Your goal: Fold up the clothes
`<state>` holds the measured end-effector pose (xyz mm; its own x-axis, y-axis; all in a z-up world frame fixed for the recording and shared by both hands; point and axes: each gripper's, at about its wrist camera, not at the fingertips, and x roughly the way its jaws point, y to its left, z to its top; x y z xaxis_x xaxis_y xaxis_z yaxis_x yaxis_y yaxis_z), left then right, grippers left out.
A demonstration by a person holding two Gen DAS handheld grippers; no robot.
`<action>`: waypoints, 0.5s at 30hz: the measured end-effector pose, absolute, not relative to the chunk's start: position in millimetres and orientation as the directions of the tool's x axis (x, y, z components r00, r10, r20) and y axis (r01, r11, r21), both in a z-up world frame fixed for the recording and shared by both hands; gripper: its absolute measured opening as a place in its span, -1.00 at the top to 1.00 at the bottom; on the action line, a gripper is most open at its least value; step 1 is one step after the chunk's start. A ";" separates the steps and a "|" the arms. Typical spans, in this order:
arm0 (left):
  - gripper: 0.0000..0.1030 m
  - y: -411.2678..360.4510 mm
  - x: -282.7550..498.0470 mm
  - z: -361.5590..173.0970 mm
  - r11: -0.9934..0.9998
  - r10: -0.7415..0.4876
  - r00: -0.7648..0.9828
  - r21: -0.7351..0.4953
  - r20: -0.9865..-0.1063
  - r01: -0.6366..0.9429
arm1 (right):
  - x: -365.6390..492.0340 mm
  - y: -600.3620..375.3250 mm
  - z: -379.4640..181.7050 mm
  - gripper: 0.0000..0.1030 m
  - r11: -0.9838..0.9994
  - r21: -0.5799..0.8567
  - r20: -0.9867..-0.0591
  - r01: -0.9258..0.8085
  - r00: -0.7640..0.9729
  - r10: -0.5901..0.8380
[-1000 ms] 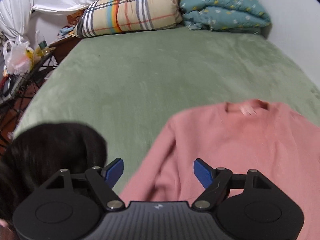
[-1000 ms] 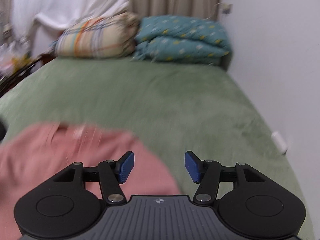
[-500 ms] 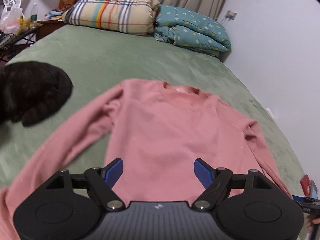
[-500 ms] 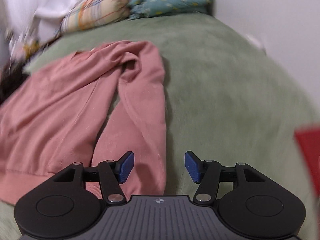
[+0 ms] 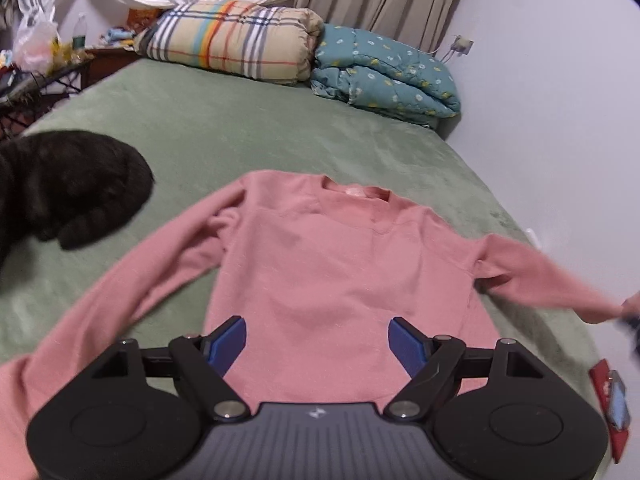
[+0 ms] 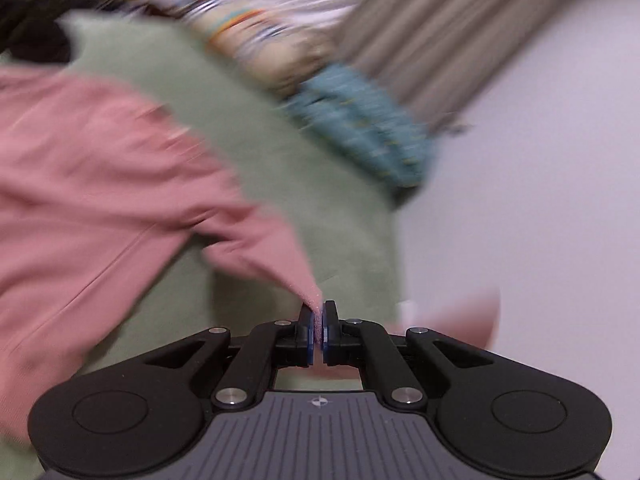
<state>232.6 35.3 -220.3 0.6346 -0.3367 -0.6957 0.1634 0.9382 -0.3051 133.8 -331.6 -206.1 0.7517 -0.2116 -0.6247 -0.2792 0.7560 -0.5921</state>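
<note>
The left gripper (image 5: 317, 338) hovers with jaws wide apart over the hem of the pink long-sleeved knitted sweater (image 5: 340, 272), which lies flat on the green fleece bed cover (image 5: 248, 128), while the right gripper (image 6: 318, 322) is clamped on the sweater's sleeve end, and beyond the sweater lies a folded checked quilt (image 5: 232, 42)

Materials and surface finish: soft cloth goods and a matt plastic tool.
The pink sweater (image 5: 340, 264) is showing a soft, slightly fuzzy matt knit; the green bed cover (image 5: 240, 128) is presenting a short plush nap. The left gripper (image 5: 317, 338) is displaying matt black plastic arms, smooth blue pads (image 5: 228, 338), bright metal pivot pins and a ribbed grey housing. The plaid quilt (image 5: 232, 42) and teal quilt (image 5: 384, 72) are appearing as padded woven cloth.
</note>
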 end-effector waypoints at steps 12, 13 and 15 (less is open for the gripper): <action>-0.51 32.4 217.4 -243.2 0.943 -0.331 0.555 -0.256 -0.763 0.210 | 83.3 -345.9 -280.6 0.14 0.940 -0.262 -0.817 -0.217 0.568 -0.097; -0.51 32.1 217.3 -242.9 0.943 -0.332 0.556 -0.257 -0.762 0.212 | 85.2 -341.2 -278.1 0.10 0.928 -0.289 -0.799 -0.236 0.594 -0.098; -0.51 29.4 217.6 -242.1 0.941 -0.339 0.558 -0.263 -0.757 0.215 | 88.9 -331.7 -273.1 0.08 0.899 -0.343 -0.760 -0.271 0.643 -0.096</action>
<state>217.6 29.4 -242.1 0.5579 -0.3394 -0.7573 0.2148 0.9405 -0.2633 88.9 -331.8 -273.1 0.6431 -0.0962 -0.7597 -0.2709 0.8994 -0.3432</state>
